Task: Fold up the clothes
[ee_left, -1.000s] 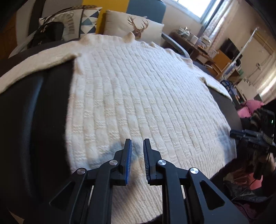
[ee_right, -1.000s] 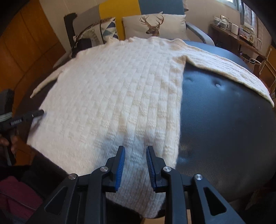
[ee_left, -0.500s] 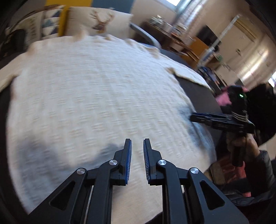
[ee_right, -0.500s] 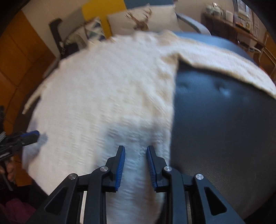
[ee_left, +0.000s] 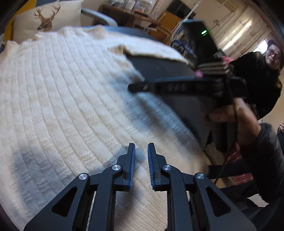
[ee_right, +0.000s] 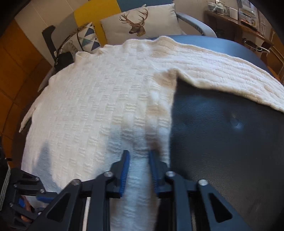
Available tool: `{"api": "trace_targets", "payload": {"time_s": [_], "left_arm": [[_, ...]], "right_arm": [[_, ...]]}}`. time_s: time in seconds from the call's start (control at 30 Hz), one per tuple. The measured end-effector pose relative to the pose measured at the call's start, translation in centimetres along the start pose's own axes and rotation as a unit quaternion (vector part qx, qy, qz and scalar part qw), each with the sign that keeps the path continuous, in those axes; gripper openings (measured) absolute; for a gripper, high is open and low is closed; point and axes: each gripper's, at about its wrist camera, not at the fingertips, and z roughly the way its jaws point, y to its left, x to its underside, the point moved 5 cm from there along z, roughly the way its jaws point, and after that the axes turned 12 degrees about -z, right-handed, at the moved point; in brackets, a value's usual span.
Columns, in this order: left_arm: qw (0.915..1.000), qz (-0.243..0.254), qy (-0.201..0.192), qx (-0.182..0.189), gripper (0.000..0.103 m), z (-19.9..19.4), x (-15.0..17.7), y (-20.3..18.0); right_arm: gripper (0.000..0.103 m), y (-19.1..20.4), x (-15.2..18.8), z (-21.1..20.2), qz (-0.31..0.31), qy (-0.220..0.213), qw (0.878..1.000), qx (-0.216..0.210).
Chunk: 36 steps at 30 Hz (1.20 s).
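A cream knit sweater (ee_left: pixel 62 97) lies flat, face up, on a dark padded seat (ee_right: pixel 221 142), its right sleeve (ee_right: pixel 221 71) spread out sideways. My right gripper (ee_right: pixel 139 156) is down on the sweater's (ee_right: pixel 106 106) right side near the hem. Its jaws are closing, and a raised ridge of knit fills the gap between the blue pads. In the left wrist view that gripper (ee_left: pixel 131 88) reaches in from the right, held by a hand. My left gripper (ee_left: pixel 141 151) hovers over the hem's middle, with a narrow gap and nothing pinched.
A deer cushion (ee_right: pixel 140 23) and a triangle-print cushion (ee_right: pixel 87 39) stand behind the collar, with a black bag (ee_right: pixel 63 60) at the back left. A person in dark clothes (ee_left: pixel 257 80) is on the right. A cluttered wooden desk (ee_right: pixel 230 16) lines the far wall.
My left gripper slid right along the hem and rolled, bringing the right gripper into its view. The right gripper sank onto the sweater's right side and narrowed its jaws around a ridge of knit.
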Motion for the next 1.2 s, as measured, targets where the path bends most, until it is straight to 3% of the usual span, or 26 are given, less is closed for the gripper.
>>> {"api": "trace_targets", "payload": {"time_s": [0.1,0.33,0.4,0.47,0.57,0.63,0.73,0.83,0.93,1.2], "left_arm": [[0.9996,-0.012,0.002,0.025,0.016,-0.3,-0.6,0.2],[0.9986,-0.011,-0.011,0.051,0.018,0.8,-4.9,-1.2],[0.9991,-0.001,0.008,0.040,0.018,1.9,-4.5,-1.5],[0.9991,0.006,0.031,0.030,0.018,3.2,-3.6,-1.5],[0.9990,0.008,0.021,0.039,0.018,3.0,-3.1,-1.4],[0.9982,-0.005,0.021,0.056,0.018,2.4,-3.8,-1.1],[0.9983,-0.007,-0.021,0.055,0.018,0.4,-6.3,0.0],[0.9973,-0.017,-0.067,0.027,0.019,-1.2,-10.3,2.3],[0.9936,-0.038,-0.106,-0.010,0.019,-2.1,-14.4,5.2],[0.9809,-0.115,-0.140,-0.072,0.019,-0.9,-22.7,12.2]], "right_arm": [[0.021,-0.4,-0.5,-0.3,0.002,0.006,1.000,-0.011],[0.021,-2.2,-7.4,1.2,-0.008,-0.032,0.999,-0.018],[0.021,-3.3,-8.1,2.9,0.002,-0.015,1.000,-0.017],[0.015,-4.2,-8.0,3.7,-0.008,-0.004,1.000,0.010],[0.008,-4.8,-7.9,3.5,-0.016,-0.007,0.999,0.027],[0.013,-4.5,-8.1,3.2,-0.019,-0.004,1.000,0.018],[0.020,-3.5,-9.1,1.8,-0.037,-0.016,0.999,0.012],[0.020,-3.3,-12.0,0.7,-0.031,-0.058,0.998,-0.004],[0.022,-4.5,-15.1,1.4,-0.025,-0.066,0.997,0.033],[0.022,-7.3,-17.5,5.0,-0.038,-0.040,0.995,0.087]]}}
